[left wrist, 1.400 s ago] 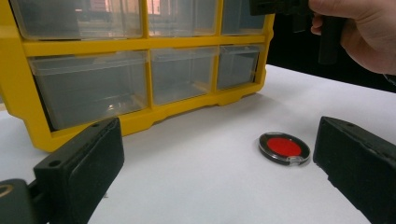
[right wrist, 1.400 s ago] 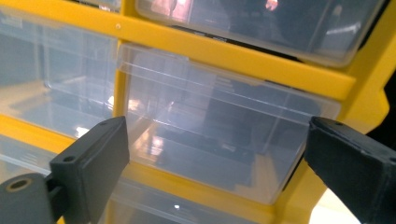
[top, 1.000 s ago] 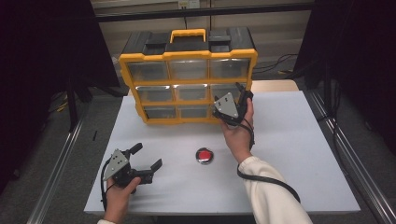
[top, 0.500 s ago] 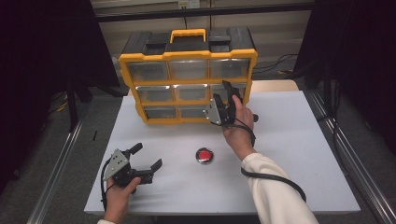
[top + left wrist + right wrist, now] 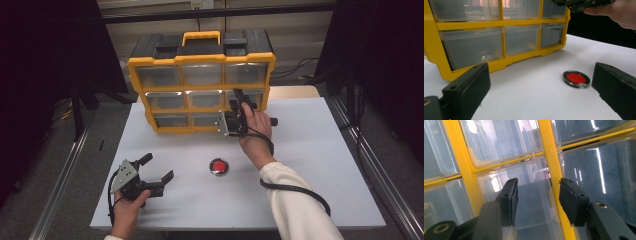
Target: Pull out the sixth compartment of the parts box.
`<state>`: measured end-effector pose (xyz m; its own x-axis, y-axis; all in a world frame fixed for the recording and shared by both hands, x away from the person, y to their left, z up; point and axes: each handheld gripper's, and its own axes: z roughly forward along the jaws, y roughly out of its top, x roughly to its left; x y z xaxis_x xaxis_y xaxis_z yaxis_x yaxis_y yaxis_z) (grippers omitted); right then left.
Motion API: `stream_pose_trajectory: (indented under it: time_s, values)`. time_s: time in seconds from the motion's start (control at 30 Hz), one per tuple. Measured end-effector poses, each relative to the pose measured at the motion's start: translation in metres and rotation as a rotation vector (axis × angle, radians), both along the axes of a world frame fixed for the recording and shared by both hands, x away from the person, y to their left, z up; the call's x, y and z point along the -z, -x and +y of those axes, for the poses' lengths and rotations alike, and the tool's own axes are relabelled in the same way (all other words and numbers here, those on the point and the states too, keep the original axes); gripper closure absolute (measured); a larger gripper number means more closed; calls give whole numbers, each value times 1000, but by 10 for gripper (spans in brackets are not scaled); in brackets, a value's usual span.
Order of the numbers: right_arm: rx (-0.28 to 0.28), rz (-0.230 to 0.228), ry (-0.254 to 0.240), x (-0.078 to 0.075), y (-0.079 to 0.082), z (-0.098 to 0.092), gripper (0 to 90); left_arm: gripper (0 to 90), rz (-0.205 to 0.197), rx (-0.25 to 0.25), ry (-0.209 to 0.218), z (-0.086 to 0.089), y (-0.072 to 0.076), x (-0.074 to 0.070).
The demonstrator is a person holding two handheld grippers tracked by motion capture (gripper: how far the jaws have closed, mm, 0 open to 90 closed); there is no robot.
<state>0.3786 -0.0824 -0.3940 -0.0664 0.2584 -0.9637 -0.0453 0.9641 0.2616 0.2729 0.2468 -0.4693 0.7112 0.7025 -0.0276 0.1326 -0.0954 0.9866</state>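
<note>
Near back edge of table (image 5: 325, 165): yellow drawer organizer (image 5: 200, 87), clear drawers. Right gripper (image 5: 239, 107) at its lower-right drawers, jaws half-spread and just been closing, astride a yellow divider (image 5: 551, 167), pads not pressing. Red disc (image 5: 218, 166) mid-table, unobstructed. Left gripper (image 5: 157, 175) by front-left corner, jaws spread, empty. Right side w/ open room.

In the high view the right hand (image 5: 255, 125) and its gripper (image 5: 239, 107) cover the organizer's (image 5: 200, 60) lower right drawers. The drawers' contents are too dim to tell. The left gripper view cuts off the organizer's top row. Whether the right gripper's pads touch a drawer front (image 5: 536, 202) cannot be told.
</note>
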Motion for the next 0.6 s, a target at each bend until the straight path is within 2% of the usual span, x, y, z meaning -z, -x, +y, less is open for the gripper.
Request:
stream_pose_trajectory:
  time_s: [0.1,0.23,0.33,0.37,0.47,0.57,0.6]
  values:
    - [11,5,27,-2,-1,1,554,20,5,-7,34,-3,0,1]
    - [12,25,48,-7,-4,0,583,20,3,-6,23,-2,0,0]
    - [15,36,40,-7,-4,-1,595,20,3,-6,24,-2,0,0]
    - [17,34,55,-8,-4,-1,599,20,6,-6,33,-3,0,1]
    - [17,39,52,-7,-4,0,602,21,5,-6,35,-3,0,1]
    - [24,35,56,-6,-4,1,608,20,2,-5,21,-2,0,0]
    - [21,27,73,-7,-4,2,626,21,6,-7,33,-3,0,1]
